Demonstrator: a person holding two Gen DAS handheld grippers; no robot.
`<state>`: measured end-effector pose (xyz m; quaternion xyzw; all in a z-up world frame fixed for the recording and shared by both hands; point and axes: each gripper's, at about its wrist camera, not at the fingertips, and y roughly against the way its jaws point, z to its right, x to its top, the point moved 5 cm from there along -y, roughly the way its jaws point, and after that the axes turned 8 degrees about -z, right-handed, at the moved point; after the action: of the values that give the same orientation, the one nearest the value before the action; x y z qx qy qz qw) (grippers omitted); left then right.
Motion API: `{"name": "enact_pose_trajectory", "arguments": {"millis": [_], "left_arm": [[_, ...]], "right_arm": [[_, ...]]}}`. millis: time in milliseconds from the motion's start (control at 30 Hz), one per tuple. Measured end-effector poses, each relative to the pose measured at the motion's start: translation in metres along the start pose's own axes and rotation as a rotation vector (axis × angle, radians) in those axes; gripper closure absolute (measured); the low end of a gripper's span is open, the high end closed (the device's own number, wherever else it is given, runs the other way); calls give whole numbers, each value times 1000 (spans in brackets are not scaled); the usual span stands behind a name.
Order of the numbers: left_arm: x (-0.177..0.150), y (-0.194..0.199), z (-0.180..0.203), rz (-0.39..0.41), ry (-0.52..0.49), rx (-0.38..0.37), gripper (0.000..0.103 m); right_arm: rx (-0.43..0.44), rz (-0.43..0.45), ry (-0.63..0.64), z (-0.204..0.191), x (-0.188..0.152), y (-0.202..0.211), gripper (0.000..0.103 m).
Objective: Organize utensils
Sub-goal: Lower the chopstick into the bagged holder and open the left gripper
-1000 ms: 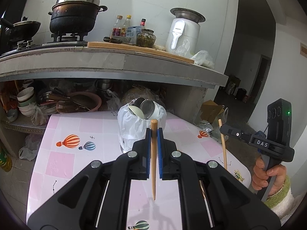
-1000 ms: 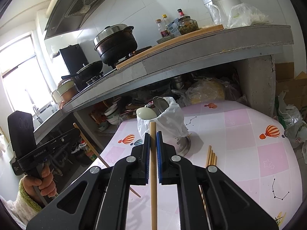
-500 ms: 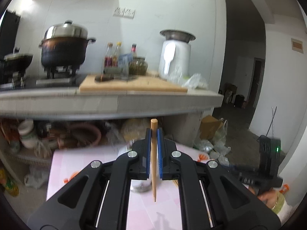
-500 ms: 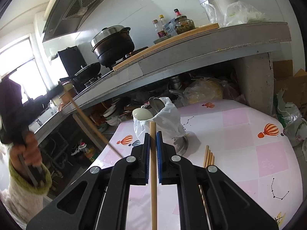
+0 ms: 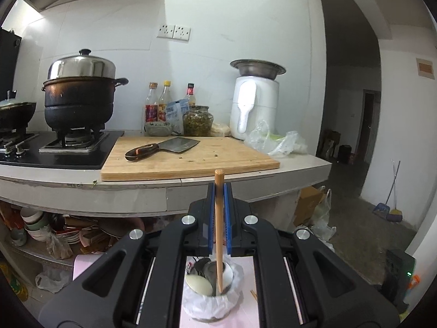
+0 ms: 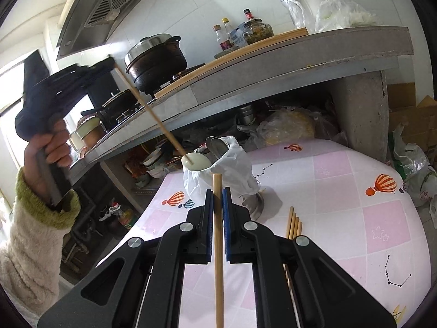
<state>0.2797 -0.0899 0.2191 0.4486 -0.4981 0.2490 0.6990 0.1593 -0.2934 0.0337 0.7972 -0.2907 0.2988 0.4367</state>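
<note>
Your left hand-held gripper [image 5: 219, 210] is clenched on a slim, round, pale wooden chopstick [image 5: 218, 227], its blue pads pressed flat against the shaft on both sides; the stick stands nearly upright in that view, and its lower tip sits over the mouth of the utensil holder [image 5: 211, 299]. From the right wrist view the same stick slants down from the left, its tip just at the holder's rim beside a smooth cream-coloured spoon bowl [image 6: 195, 162] (whether it touches the spoon, you cannot tell). Your right hand-held gripper [image 6: 218, 210] is likewise grasping a second chopstick [image 6: 218, 259], which runs straight down between the blue pads and out of the bottom of the frame. The holder is a round metal cup wrapped in crinkled white plastic, with shiny steel spoons [image 6: 217, 145] leaning inside, and it stands on the far left part of the bench [image 6: 355, 218], whose glossy pink-and-white checked cover carries hot-air balloon prints. More chopsticks [image 6: 293, 224] lie side by side on the cover, just right of your right gripper. Behind the bench runs a grey stone kitchen counter [image 5: 164, 194] bearing a wooden cutting board [image 5: 188, 161] with a cleaver [image 5: 164, 147], a blackened pot [image 5: 79, 104] under a steel lid, sauce bottles [image 5: 158, 104] and a white appliance [image 5: 254, 106]. A fuzzy cream sleeve [image 6: 30, 246] with a green cuff covers your left wrist.
</note>
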Motion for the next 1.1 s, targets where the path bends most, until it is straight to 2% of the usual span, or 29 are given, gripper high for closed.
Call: {"name": "enact_pose_trajectory", "arguments": {"millis": [300,567,933,1100], "left_arm": [[-21,-69,-22,-82,64,4,97],[-47,-106,-24,-153,65,5,97],[-88,-127,-15,-249,38,-7,97],[-100,-127,-13,-261,19,-2,97]], "right_arm": [[-7,-7,-14,8,1,-5,96],[-10,-15,-29,17,1,-10,96],[-8,-18,-33,18,1,-12,96],[-9,-11,-24,15,3,-10,96]]}}
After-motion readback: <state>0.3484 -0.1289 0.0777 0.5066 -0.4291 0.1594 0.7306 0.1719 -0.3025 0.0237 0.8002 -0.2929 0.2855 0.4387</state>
